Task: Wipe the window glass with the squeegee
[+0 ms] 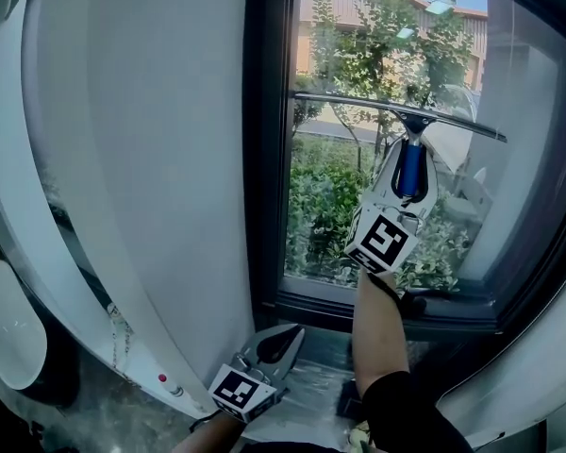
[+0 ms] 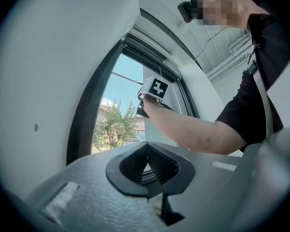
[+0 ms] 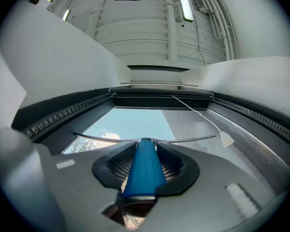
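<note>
We record:
- Squeegee [image 1: 410, 163]: a thin metal blade bar on a smooth, round blue handle. The bar lies across the upper part of the window glass [image 1: 335, 206].
- Right gripper [image 1: 407, 173]: a grey moulded shell with ribbed black pads, raised to the pane and clamped on the blue handle. The blade sits just past its tips.
- Left gripper [image 1: 275, 345]: the same make, jaws drawn together on nothing. It is held low by the sill, well apart from the squeegee.
- Window frame [image 1: 264, 159]: dark and matte.
- Wall [image 1: 151, 159]: plain white.
</note>
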{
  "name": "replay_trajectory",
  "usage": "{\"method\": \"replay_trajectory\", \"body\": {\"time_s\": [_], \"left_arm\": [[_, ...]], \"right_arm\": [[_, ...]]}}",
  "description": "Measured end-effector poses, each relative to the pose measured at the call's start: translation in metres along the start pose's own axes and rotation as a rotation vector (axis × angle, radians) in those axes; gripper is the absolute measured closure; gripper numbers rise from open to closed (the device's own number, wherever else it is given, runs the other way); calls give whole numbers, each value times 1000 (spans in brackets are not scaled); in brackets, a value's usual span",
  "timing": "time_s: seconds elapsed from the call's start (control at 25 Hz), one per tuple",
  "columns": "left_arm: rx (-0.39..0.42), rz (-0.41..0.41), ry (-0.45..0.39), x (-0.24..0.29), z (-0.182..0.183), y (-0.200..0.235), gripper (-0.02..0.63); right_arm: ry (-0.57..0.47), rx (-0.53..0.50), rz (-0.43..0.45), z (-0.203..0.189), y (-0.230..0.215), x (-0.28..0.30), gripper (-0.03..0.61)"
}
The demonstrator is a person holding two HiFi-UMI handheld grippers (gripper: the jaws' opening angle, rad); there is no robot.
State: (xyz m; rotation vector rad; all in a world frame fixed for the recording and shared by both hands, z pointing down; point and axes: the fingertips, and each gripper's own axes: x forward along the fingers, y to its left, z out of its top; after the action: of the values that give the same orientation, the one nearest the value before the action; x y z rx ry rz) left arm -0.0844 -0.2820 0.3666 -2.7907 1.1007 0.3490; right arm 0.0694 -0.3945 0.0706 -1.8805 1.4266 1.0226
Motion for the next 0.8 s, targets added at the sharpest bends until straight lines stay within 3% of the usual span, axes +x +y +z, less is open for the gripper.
{"method": "replay_trajectory", "body": {"time_s": [0.8], "left_arm": [[34,27,10,0,-1,4,615]], "right_arm": [[48,8,4,-17,2,-29,451]]}}
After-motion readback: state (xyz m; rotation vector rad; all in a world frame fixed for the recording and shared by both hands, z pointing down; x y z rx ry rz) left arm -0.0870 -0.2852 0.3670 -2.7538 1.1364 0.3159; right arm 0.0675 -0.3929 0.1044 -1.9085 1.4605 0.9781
